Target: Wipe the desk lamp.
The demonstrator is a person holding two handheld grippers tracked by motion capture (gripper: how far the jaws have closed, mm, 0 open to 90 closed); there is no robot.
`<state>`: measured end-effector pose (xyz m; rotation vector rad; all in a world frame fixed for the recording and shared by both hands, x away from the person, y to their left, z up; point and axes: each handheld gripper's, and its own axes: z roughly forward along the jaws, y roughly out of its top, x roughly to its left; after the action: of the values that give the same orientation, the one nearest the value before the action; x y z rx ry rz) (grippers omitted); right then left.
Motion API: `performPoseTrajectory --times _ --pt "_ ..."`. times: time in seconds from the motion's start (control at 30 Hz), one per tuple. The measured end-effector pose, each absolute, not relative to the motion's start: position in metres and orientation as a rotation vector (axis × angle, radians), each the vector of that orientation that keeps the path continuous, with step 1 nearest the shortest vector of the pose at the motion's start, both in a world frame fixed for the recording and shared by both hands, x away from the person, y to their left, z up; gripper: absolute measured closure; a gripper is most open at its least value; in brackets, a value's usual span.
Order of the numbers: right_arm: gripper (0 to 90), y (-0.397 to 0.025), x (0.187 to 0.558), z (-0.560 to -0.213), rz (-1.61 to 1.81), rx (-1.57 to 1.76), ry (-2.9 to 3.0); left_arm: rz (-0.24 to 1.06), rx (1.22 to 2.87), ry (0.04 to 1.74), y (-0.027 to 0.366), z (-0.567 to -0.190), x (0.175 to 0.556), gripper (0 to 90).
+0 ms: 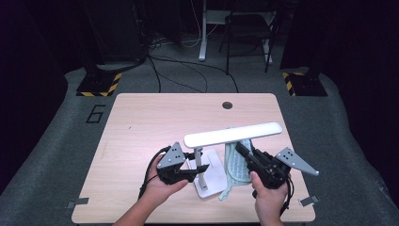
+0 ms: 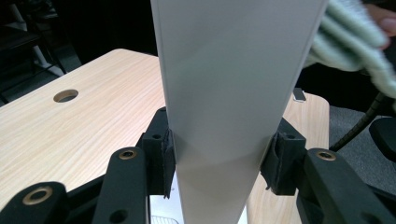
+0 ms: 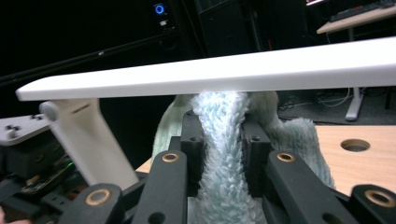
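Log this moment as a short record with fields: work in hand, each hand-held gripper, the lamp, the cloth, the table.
work in hand: wiping a desk lamp with a cloth
left hand-held gripper: shut on the lamp's upright, one jaw on each side
right hand-held gripper: shut on the cloth, held up against the underside of the lamp head
lamp: white, flat base on the table, long head level above it
cloth: pale green, fluffy, part hanging down onto the table
table: light wood, round hole near the far edge

A pale wooden table [image 1: 141, 117] stood on grey carpet [image 1: 61, 141]; a dark chair [image 1: 247, 28] and cables [image 1: 188, 70] lay beyond
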<state>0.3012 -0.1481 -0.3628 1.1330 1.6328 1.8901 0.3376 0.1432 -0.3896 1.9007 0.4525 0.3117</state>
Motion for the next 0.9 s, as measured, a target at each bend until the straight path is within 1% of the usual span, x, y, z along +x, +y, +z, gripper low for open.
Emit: performPoseTrajectory --times 0.5,0.9 --pt "75.7 -0.099 0.286 -0.351 1.919 0.907 1.792 0.327 1.9 0.455 0.142 -0.39 0.337 52.6" --pt "75.9 -0.09 0.285 -0.348 1.907 0.807 1.844 0.33 1.909 0.456 0.143 -0.389 0.338 52.6"
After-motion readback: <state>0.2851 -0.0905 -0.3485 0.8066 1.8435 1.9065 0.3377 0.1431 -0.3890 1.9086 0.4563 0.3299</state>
